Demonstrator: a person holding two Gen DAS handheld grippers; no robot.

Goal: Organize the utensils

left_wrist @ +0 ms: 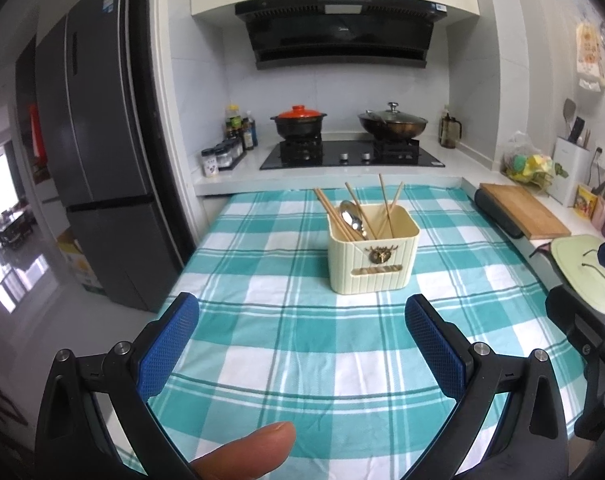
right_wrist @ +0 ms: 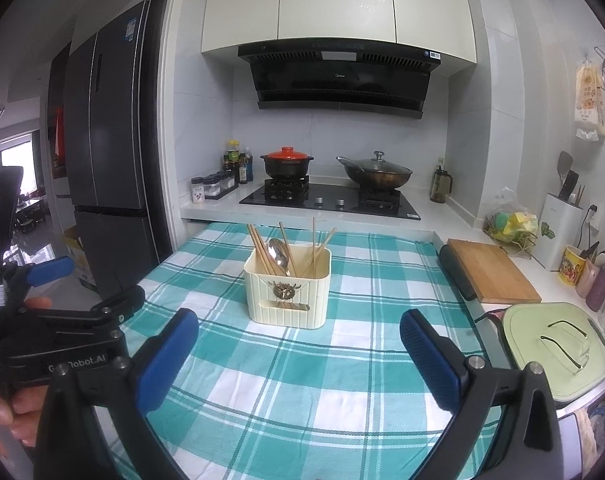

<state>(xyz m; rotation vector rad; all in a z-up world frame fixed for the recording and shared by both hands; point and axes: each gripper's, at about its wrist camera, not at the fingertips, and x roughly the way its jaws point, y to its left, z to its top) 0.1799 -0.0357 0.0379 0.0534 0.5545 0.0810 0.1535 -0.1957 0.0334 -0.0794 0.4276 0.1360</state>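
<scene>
A cream ribbed utensil holder [left_wrist: 372, 258] stands on the teal checked tablecloth [left_wrist: 286, 352]; it also shows in the right wrist view [right_wrist: 288, 294]. In it stand several wooden chopsticks [left_wrist: 388, 208] and a metal spoon [left_wrist: 352, 214]. The chopsticks [right_wrist: 314, 244] and spoon [right_wrist: 279, 254] lean the same way in the right view. My left gripper [left_wrist: 302, 344] is open and empty, held above the cloth in front of the holder. My right gripper [right_wrist: 298, 354] is open and empty, also in front of the holder. The left gripper's body shows at the left edge of the right view [right_wrist: 62, 344].
A stove [left_wrist: 352, 154] with a red-lidded pot [left_wrist: 300, 120] and a wok [left_wrist: 392, 124] lies behind the table. A wooden cutting board [right_wrist: 492, 272] and a green board with glasses [right_wrist: 558, 346] sit at the right. A fridge [left_wrist: 98, 160] stands left.
</scene>
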